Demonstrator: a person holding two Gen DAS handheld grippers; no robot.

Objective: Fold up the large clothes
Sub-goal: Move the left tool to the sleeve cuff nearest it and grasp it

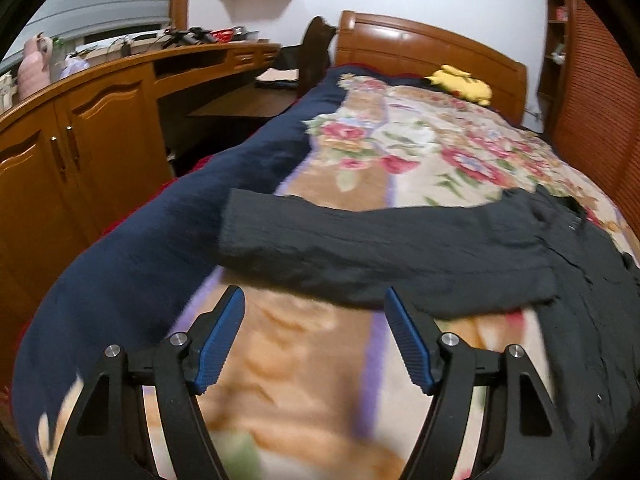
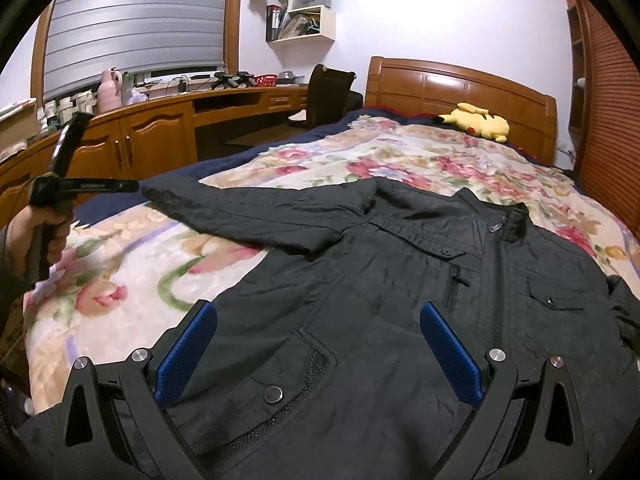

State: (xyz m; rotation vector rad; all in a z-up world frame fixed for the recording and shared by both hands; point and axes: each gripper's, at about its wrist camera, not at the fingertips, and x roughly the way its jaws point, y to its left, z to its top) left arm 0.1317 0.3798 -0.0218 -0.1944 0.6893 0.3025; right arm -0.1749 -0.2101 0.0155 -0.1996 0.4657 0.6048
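A black jacket (image 2: pixel 400 264) lies front up on a floral blanket (image 2: pixel 120 280) that covers the bed. Its collar points toward the headboard, and one sleeve (image 1: pixel 360 248) stretches out to the left. My left gripper (image 1: pixel 312 292) hovers open just short of that sleeve, with only blanket between its blue pads (image 1: pixel 224 340). In the right wrist view the left gripper (image 2: pixel 60 184) shows at the far left, held by a hand (image 2: pixel 44 232), near the sleeve's cuff. My right gripper (image 2: pixel 319 307) stands open over the jacket's lower front, gripping nothing. The other sleeve is mostly out of view at the right.
A yellow plush toy (image 2: pixel 480 120) lies by the wooden headboard (image 2: pixel 460 88). Wooden cabinets and a desk (image 1: pixel 80 132) run along the bed's left side, with a dark chair (image 2: pixel 328 92) at the desk. A slatted wooden wardrobe (image 2: pixel 608 100) stands to the right.
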